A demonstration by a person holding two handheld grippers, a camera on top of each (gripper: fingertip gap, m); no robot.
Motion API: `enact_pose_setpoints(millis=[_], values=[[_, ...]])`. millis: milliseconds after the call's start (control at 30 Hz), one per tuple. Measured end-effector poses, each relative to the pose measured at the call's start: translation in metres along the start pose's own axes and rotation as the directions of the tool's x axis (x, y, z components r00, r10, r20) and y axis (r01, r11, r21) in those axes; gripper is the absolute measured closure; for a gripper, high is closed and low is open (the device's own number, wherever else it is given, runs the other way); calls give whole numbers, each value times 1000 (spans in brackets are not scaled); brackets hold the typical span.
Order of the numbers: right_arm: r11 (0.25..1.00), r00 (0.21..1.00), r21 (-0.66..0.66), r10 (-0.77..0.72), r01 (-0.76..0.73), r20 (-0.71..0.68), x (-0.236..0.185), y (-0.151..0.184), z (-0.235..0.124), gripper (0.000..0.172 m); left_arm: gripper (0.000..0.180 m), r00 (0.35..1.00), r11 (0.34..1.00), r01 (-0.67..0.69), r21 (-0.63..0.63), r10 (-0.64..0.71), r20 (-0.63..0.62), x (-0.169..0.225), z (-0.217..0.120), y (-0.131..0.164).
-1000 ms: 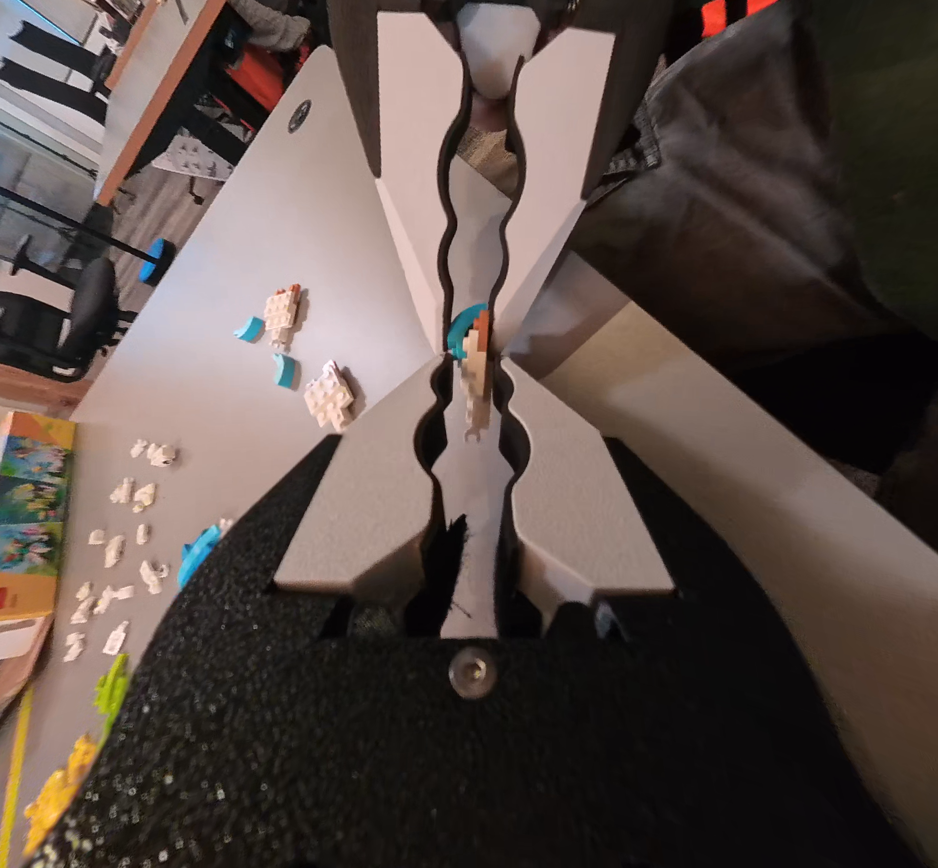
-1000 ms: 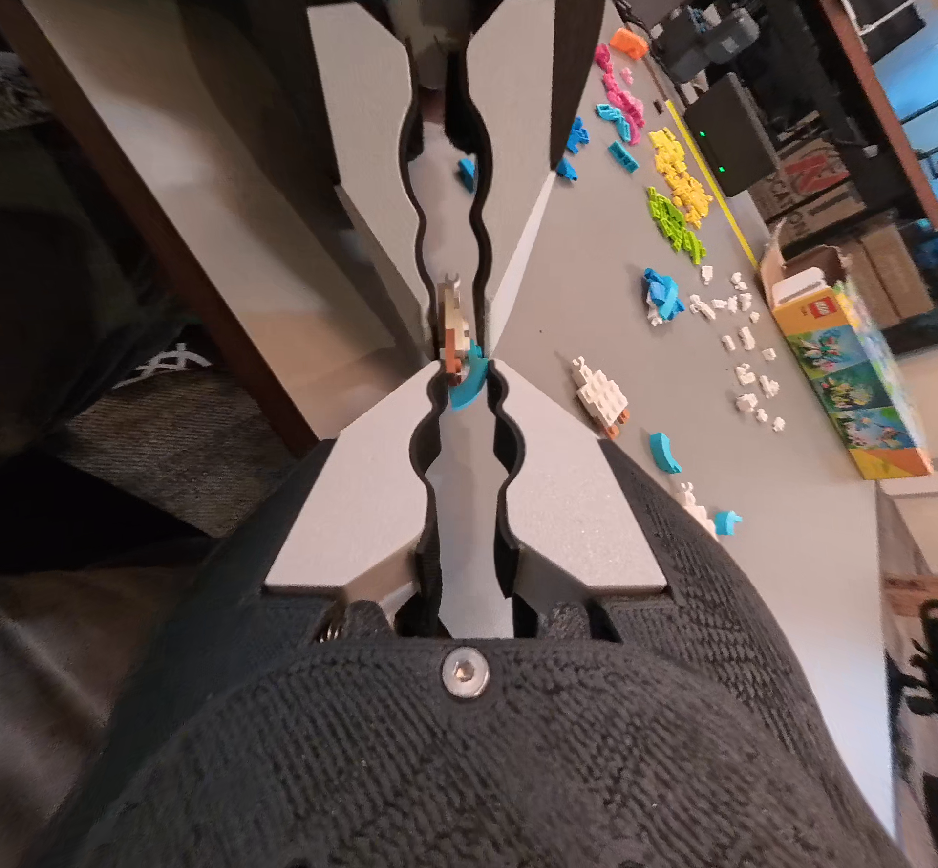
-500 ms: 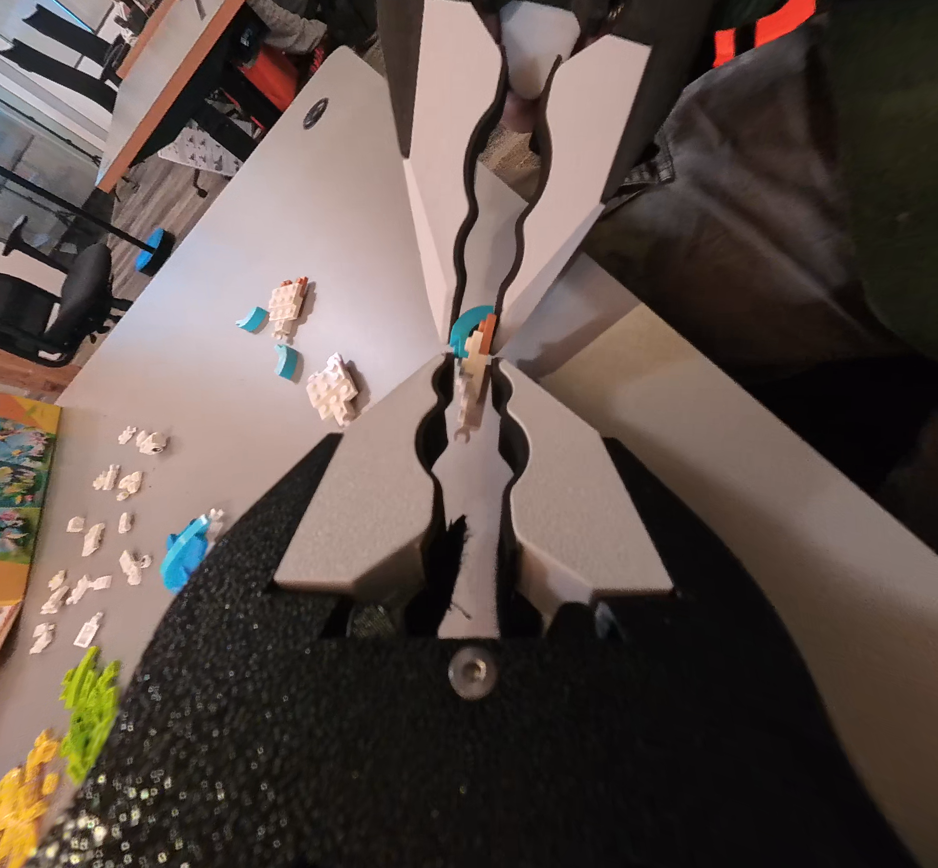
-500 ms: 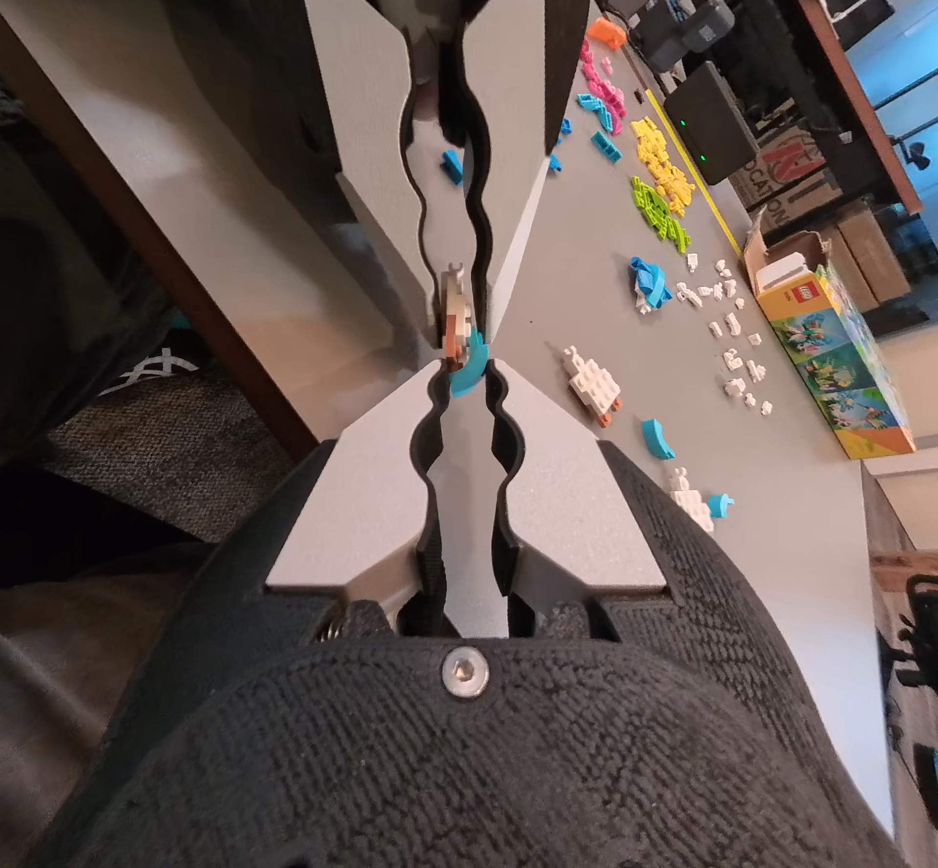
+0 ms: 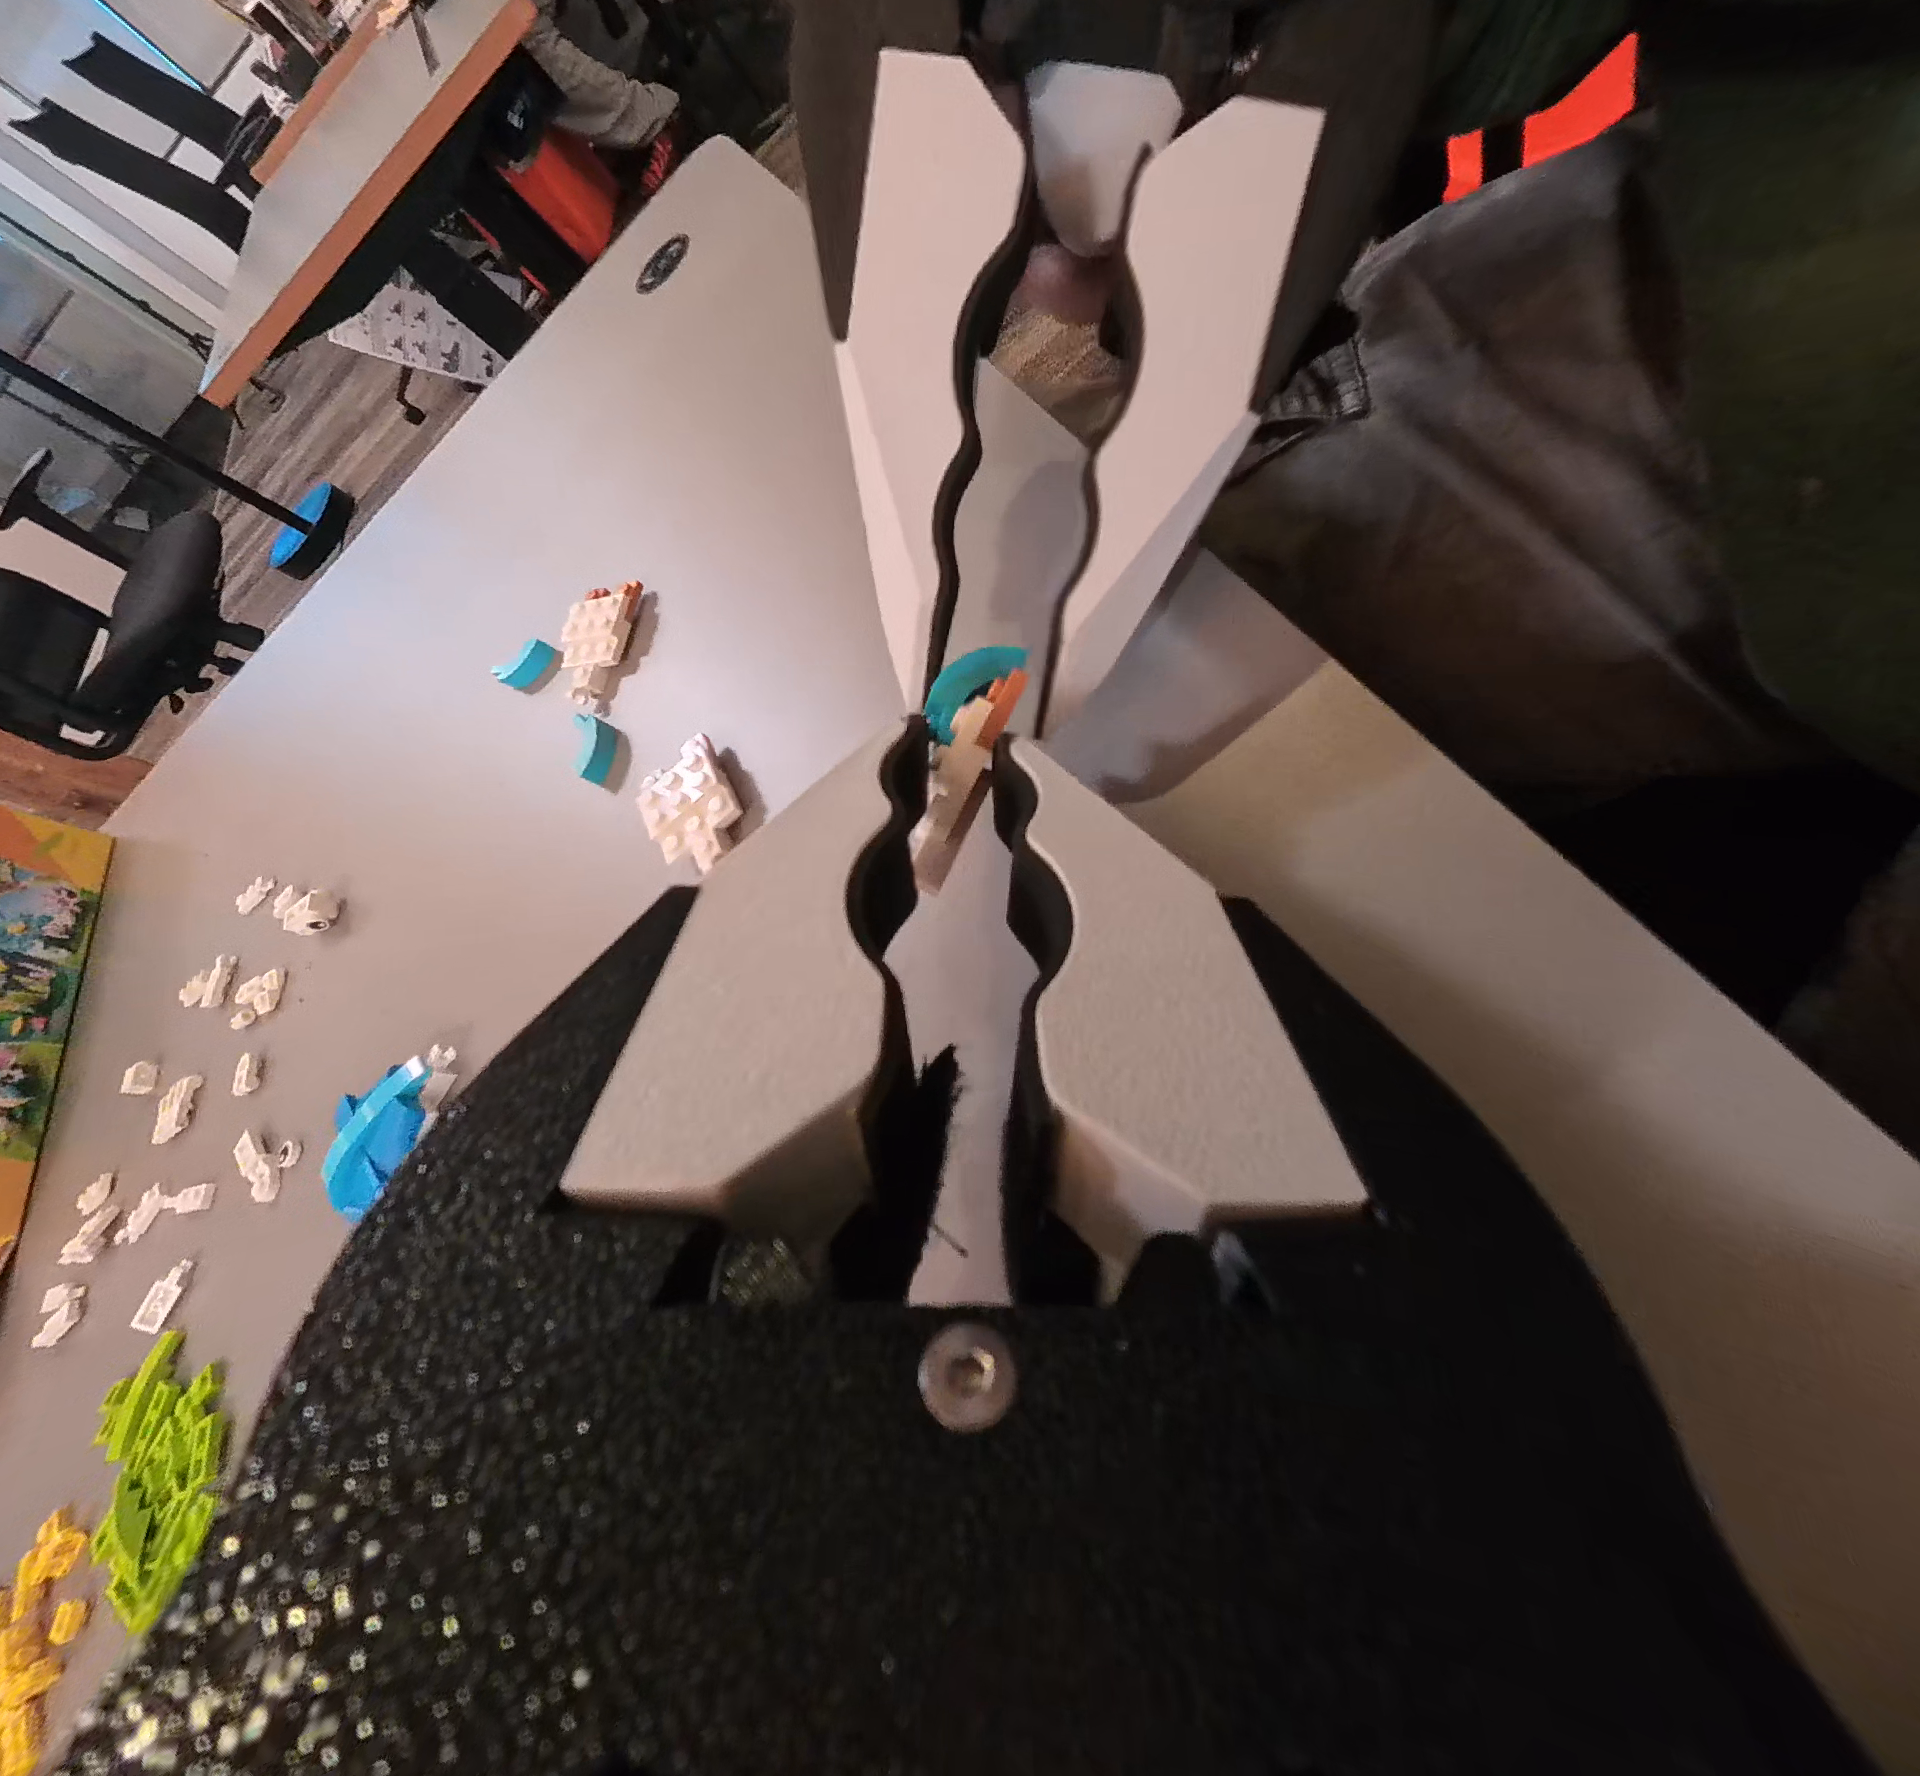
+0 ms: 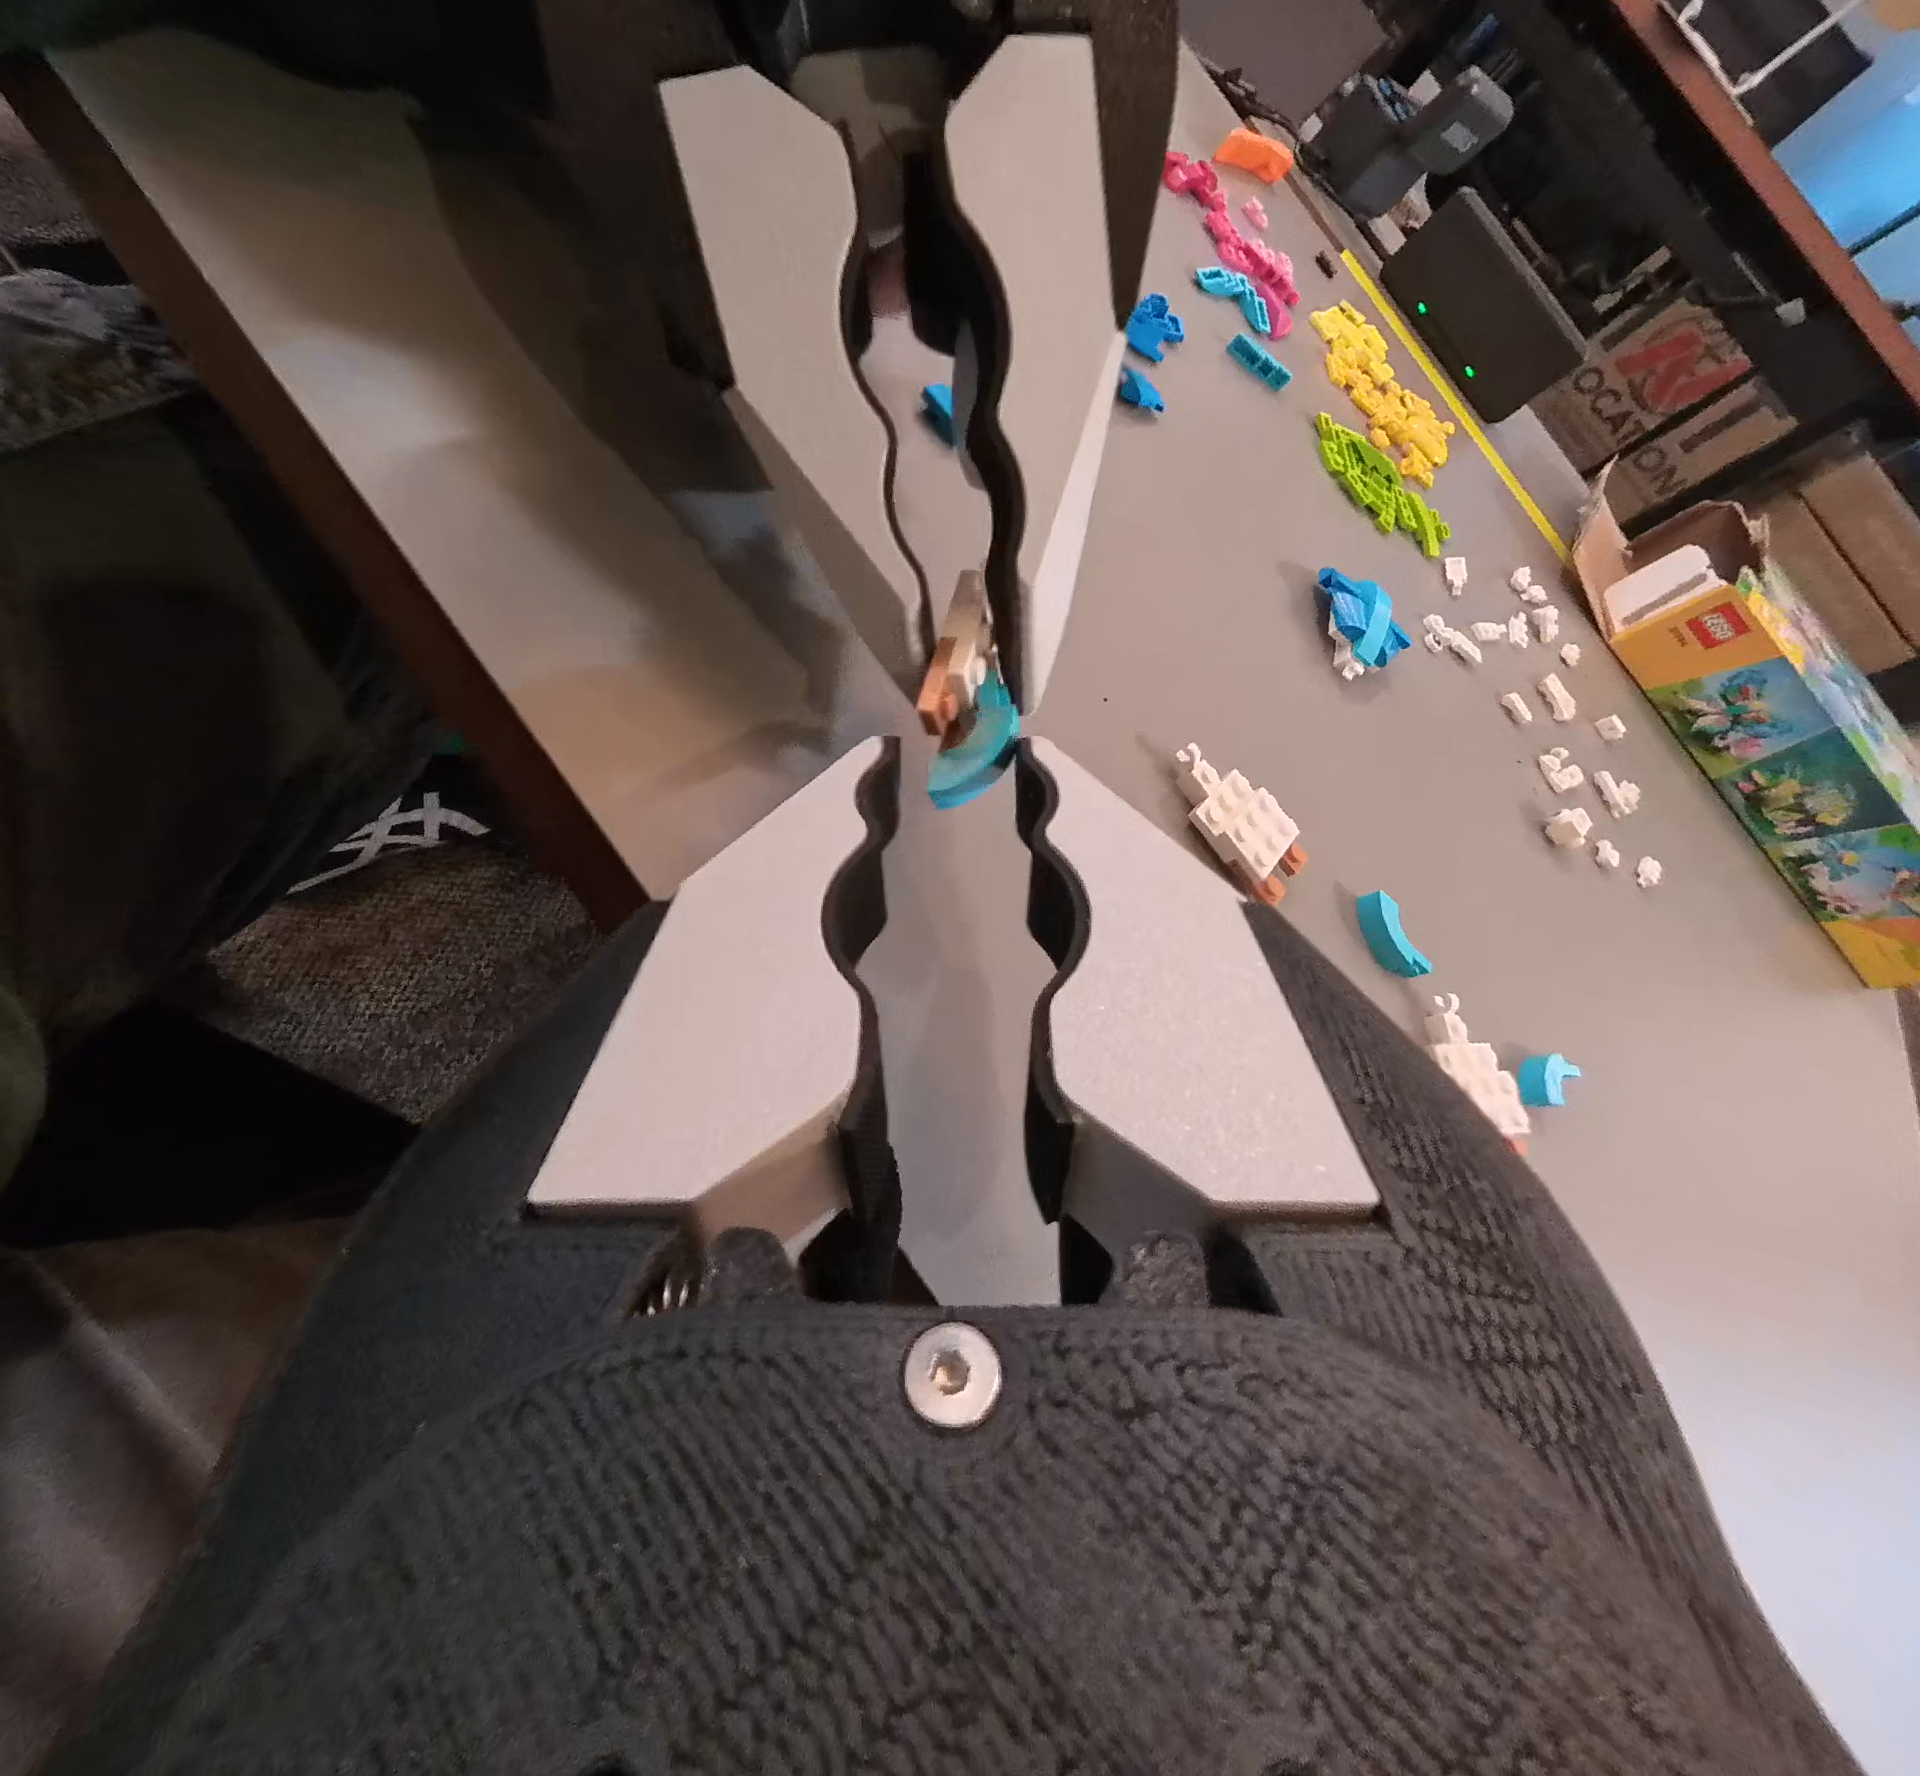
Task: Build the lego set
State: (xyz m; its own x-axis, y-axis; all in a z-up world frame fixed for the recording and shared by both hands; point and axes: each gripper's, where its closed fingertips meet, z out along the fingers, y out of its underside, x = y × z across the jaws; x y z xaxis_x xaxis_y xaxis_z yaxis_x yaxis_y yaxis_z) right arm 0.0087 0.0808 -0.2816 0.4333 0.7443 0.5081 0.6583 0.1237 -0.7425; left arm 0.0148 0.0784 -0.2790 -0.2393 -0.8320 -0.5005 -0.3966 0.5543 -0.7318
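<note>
My two grippers meet tip to tip above the grey table's (image 5: 623, 479) near edge. My left gripper (image 5: 958, 739) is shut on a small white brick assembly (image 5: 961, 781) with an orange piece at its far end. A teal curved piece (image 5: 966, 677) sits on that end. In the right wrist view the same assembly (image 6: 961, 646) sits between the left gripper's fingers (image 6: 769, 324). My right gripper (image 6: 954, 741) is open. The teal piece (image 6: 975, 750) stands between its tips, close to the right pad, with a gap at the left pad.
On the table lie two white brick models (image 5: 691, 801) (image 5: 597, 640), loose teal curves (image 5: 601, 750), small white pieces (image 5: 208, 1103), and blue (image 5: 374, 1144), green (image 5: 156, 1446), yellow (image 6: 1382, 396) and pink (image 6: 1236, 240) piles. A colourful box (image 6: 1787, 760) stands at the table's far side. A person's dark clothing lies beyond the table edge. Only a small space, under 4 cm, lies between the two pairs of fingers.
My right gripper's jaws have widened a little around the teal piece. The assembly has tilted slightly in my left gripper's hold. Both grippers stay tip to tip.
</note>
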Motion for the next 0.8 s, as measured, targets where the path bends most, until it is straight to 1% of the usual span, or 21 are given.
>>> enact_pose_setpoints(millis=[100,133,200,267,333,367,400,533,633,700,800], values=[[999,1000,27,18,-19,12,-1,-3,-1,145,171,1000,1000,22,20,-22,2,-2,-2,-2],[998,998,40,56,-57,27,0,-4,-2,147,171,1000,1000,11,23,-11,11,-3,-2,-2],[980,982,83,177,-183,70,4,-8,-6,150,171,998,999,-30,34,29,50,-7,-3,-5],[928,936,140,329,-345,122,14,-13,-12,153,171,994,998,-64,27,61,92,-13,-6,-4],[835,854,192,482,-516,198,25,-20,-18,156,171,990,995,-86,42,81,116,-16,-8,-6],[792,811,195,537,-579,232,29,-20,-19,158,171,988,994,-96,47,89,126,-17,-9,-7],[764,780,181,570,-619,258,30,-19,-18,158,171,985,992,-110,53,102,136,-17,-9,-9],[722,711,122,611,-681,348,18,-19,-12,161,171,984,990,-127,69,117,135,-15,-9,-12],[692,680,123,633,-711,370,18,-19,-12,163,171,984,989,-125,76,114,140,-15,-9,-13],[692,688,133,640,-710,344,21,-18,-12,163,171,980,989,-127,69,115,162,-18,-8,-13],[702,713,147,655,-696,249,25,-15,-9,164,171,969,990,-142,20,135,206,-23,-5,-9]])
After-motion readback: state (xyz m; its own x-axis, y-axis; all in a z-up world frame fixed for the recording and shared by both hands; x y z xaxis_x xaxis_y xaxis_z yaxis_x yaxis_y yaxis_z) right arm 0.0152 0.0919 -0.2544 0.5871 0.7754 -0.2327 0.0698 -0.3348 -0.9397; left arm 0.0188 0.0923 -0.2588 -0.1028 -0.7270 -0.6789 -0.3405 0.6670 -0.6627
